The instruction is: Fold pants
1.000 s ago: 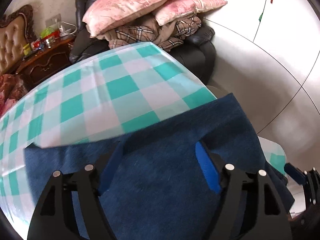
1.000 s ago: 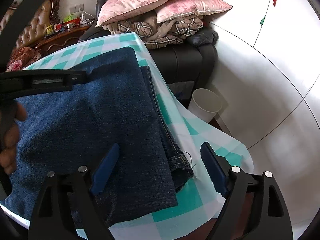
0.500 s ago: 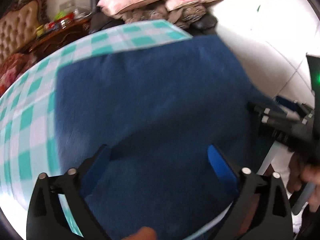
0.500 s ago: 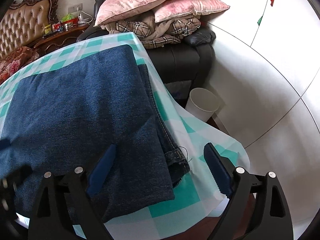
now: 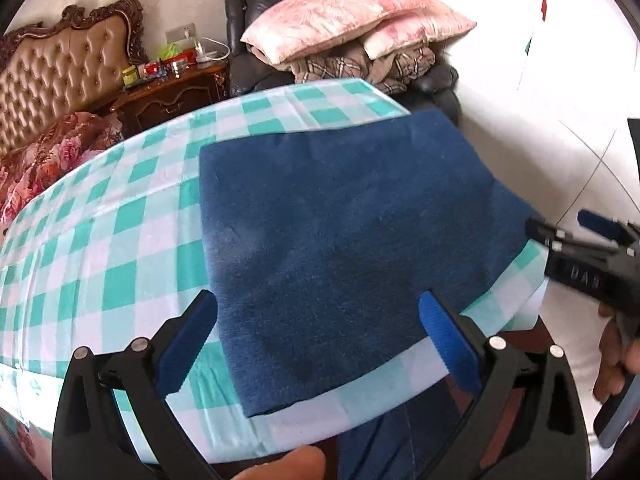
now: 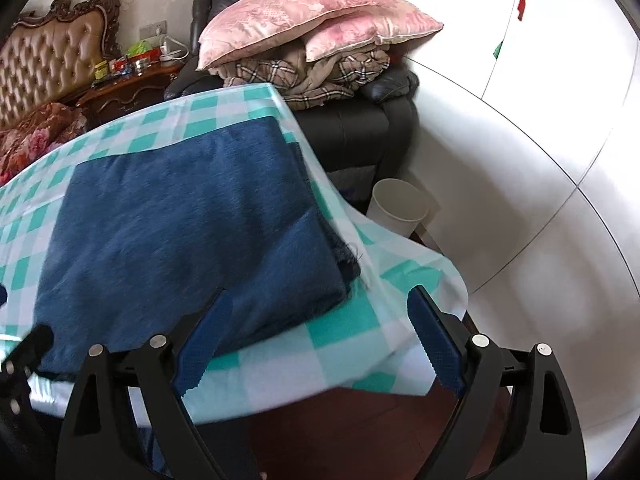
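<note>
The folded blue pants (image 5: 344, 248) lie flat on the green-checked tablecloth (image 5: 100, 248), toward its near right edge. The left gripper (image 5: 320, 336) and right gripper (image 6: 316, 328) hover above with jaws spread, holding nothing. No writing is legible.

Place: a home bedroom is shown.
Evidence: tufted headboard (image 5: 60, 68), wooden nightstand (image 5: 172, 96), pink pillows (image 6: 304, 20) stacked on a dark armchair (image 6: 360, 120).
</note>
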Demonstrator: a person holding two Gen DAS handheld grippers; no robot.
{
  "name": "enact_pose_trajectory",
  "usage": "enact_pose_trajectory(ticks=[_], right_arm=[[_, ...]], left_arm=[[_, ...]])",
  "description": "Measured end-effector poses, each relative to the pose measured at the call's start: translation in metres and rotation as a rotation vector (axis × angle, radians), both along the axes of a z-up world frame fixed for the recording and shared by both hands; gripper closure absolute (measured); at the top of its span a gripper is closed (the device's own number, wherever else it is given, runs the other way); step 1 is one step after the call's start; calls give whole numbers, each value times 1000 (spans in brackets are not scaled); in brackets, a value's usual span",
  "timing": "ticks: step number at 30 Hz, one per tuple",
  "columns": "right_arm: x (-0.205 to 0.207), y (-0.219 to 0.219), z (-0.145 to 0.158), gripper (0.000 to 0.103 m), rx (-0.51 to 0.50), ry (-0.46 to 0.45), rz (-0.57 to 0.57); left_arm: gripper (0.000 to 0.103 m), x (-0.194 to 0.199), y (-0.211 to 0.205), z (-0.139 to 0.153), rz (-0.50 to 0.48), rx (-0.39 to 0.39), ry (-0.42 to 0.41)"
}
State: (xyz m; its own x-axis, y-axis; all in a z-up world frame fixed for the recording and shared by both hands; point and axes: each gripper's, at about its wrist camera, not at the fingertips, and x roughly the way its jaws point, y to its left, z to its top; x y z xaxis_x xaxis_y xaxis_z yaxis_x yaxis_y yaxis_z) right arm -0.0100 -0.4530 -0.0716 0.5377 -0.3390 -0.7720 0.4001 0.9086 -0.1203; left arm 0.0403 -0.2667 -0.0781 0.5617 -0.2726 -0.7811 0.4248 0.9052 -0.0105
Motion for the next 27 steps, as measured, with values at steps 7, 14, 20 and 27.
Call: enact_pose_trajectory(ticks=[7, 14, 20, 27], right_arm=[[-13, 12, 16, 18, -1, -27, 13], [-12, 12, 16, 18, 1, -28, 11], [-11, 10, 17, 18, 5, -28, 11], [-10, 10, 18, 18, 10, -34, 16]], left_arm=[[2, -4, 4, 19, 24, 22, -39], [2, -8, 2, 26, -1, 8, -60], [2, -8, -1, 27, -9, -19, -47], [2, -6, -3, 26, -10, -16, -40]])
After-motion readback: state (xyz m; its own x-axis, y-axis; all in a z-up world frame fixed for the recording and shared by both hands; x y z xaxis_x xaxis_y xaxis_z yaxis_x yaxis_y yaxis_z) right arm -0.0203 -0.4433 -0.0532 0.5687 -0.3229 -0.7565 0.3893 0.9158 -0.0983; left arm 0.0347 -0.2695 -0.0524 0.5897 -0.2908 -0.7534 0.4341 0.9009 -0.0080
